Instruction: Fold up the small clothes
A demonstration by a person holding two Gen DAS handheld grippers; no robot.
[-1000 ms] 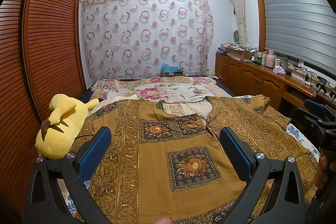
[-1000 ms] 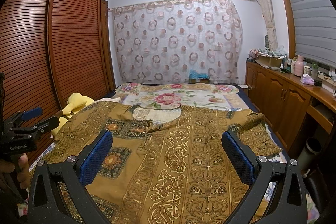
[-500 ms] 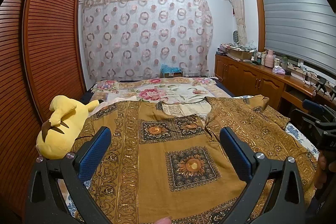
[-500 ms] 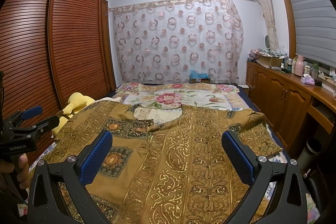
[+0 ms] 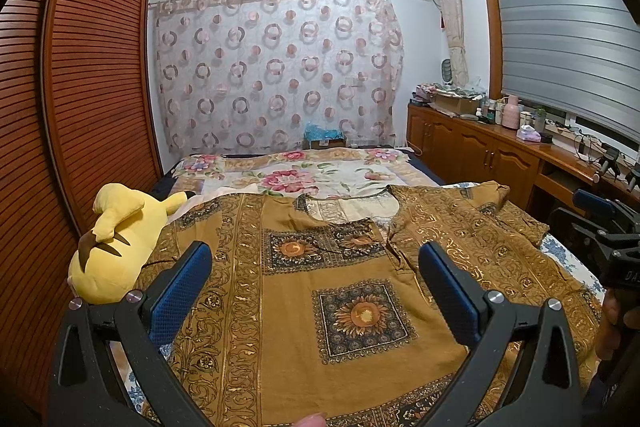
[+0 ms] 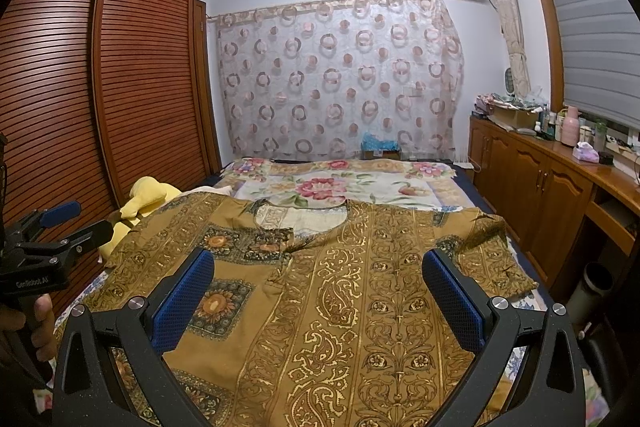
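Observation:
A brown and gold patterned shirt [image 5: 320, 291] lies spread flat on the bed, neckline toward the far end, sleeves out to both sides; it also shows in the right wrist view [image 6: 360, 291]. My left gripper [image 5: 316, 267] is open and empty, held above the shirt's left half. My right gripper [image 6: 318, 275] is open and empty above the shirt's right half. Each gripper shows at the edge of the other's view: the right one [image 5: 600, 227] and the left one [image 6: 56, 227].
A yellow plush toy [image 5: 116, 243] lies at the bed's left edge against the slatted wardrobe [image 5: 72, 107]. A floral bedspread [image 5: 304, 179] covers the far bed. A wooden cabinet [image 6: 560, 187] with bottles runs along the right.
Both views have barely shifted. The grippers stay open above the shirt, and the shirt has not moved.

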